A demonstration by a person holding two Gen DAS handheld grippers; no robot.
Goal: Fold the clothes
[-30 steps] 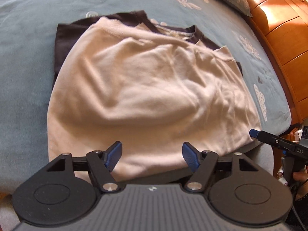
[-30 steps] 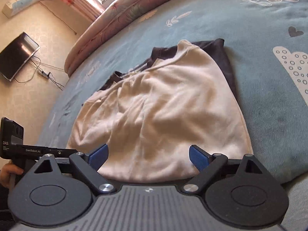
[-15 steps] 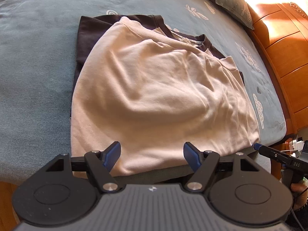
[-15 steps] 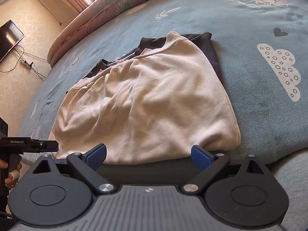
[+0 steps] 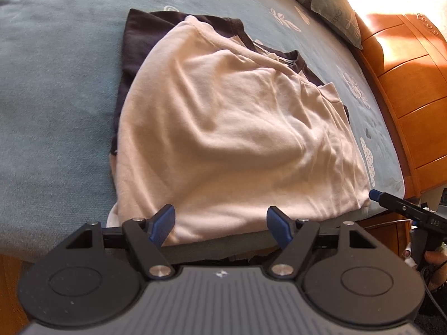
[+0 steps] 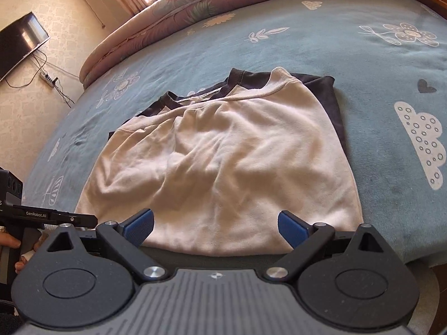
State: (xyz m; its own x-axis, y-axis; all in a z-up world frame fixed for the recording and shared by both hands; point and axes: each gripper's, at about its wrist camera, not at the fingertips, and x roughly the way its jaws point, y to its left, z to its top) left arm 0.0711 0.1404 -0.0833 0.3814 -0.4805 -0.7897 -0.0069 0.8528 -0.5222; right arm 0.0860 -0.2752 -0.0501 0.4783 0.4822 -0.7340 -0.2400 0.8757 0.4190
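From the left wrist view, the left claw (image 5: 220, 221) hangs wide and empty just off the near hem of the cream shirt (image 5: 232, 128), which lies rumpled over a dark shirt (image 5: 139, 28) on the bed (image 5: 50, 83); a careless pinch here could catch both layers and drag the dark one along. From the right wrist view, the right claw (image 6: 215, 224) is likewise wide and empty at the hem, and uneven lifts would likely skew the fold.

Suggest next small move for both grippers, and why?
Probably lower both to the near hem of the cream shirt and pinch it. The left gripper and right gripper are open, holding nothing, just short of that hem; the shirt lies wrinkled over a dark shirt.
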